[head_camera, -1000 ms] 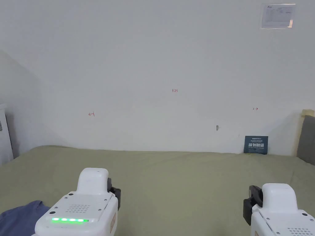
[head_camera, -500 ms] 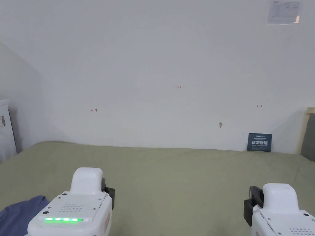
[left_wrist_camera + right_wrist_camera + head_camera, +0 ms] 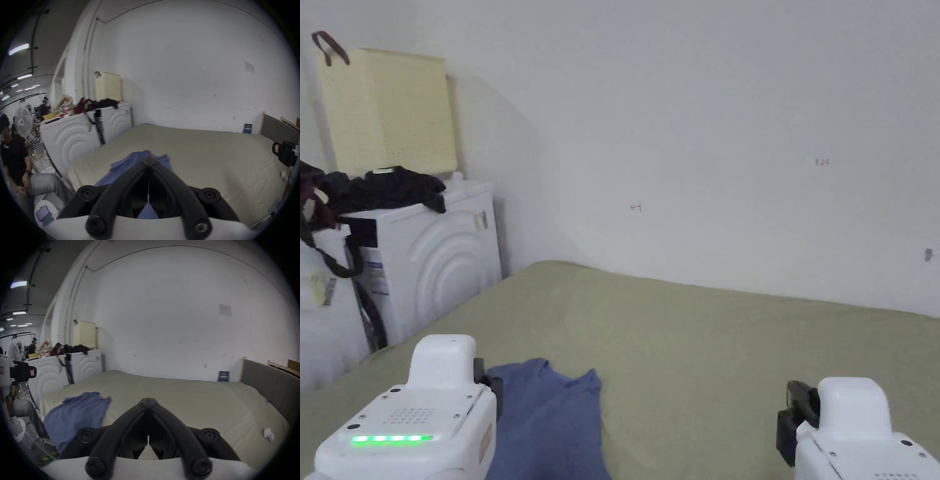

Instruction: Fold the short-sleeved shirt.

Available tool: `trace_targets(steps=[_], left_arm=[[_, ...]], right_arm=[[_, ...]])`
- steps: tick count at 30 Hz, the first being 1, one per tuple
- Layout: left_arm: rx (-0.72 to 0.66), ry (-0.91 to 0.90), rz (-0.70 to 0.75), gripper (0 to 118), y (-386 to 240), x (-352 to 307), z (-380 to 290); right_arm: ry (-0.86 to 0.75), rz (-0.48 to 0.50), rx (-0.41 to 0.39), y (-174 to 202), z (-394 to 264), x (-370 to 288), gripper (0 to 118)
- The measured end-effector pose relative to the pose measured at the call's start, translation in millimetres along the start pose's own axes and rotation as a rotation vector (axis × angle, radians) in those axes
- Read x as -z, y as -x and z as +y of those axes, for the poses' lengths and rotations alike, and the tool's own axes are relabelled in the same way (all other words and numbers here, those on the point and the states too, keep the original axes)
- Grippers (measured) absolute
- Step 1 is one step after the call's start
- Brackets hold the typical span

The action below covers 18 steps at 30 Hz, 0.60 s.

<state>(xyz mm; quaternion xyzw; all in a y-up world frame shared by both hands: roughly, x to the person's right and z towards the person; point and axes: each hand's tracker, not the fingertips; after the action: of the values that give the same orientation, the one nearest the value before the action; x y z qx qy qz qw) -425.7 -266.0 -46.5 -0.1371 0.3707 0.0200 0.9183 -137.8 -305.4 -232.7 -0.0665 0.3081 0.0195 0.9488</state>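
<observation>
Compared with half a second earlier, my head camera has swung left, so the blue short-sleeved shirt [image 3: 550, 425] that was cut off at the 8 o'clock corner now lies near 6 o'clock; the garment itself has not shifted. The shirt lies rumpled and unfolded on the olive-green bed [image 3: 706, 350], toward the bed's left edge. My left gripper [image 3: 148, 160] hovers above the shirt, its jaws pressed tip to tip with nothing between them; in the head view its white housing sits at 7 o'clock, just left of the fabric. My right gripper [image 3: 148, 400] is held over bare sheet, well apart from the shirt, jaws likewise closed and empty; from its own camera the shirt [image 3: 76, 415] lies at 9 o'clock. White washing machines [image 3: 425, 256] stand beside the bed at 10 o'clock, with dark clothes [image 3: 381, 187] heaped on top. A seated person [image 3: 17, 155] shows at 9 o'clock in the left gripper view.
</observation>
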Motion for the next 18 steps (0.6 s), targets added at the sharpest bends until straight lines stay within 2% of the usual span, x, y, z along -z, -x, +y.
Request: trace_targets(steps=[4,8,18], left_arm=[[-0.007,0.023,0.067,0,35.1,-3.1,-9.3],[-0.024,0.049,0.107,0,57.8,0.9,-19.8],[-0.025,0.109,0.126,0,67.0,26.4,-33.7]], right_arm=[[0.027,0.094,0.009,35.2,-4.1,13.7,2],[0.039,0.139,-0.006,55.7,-9.7,20.5,2],[0.081,0.155,-0.008,58.0,-19.8,39.3,2]])
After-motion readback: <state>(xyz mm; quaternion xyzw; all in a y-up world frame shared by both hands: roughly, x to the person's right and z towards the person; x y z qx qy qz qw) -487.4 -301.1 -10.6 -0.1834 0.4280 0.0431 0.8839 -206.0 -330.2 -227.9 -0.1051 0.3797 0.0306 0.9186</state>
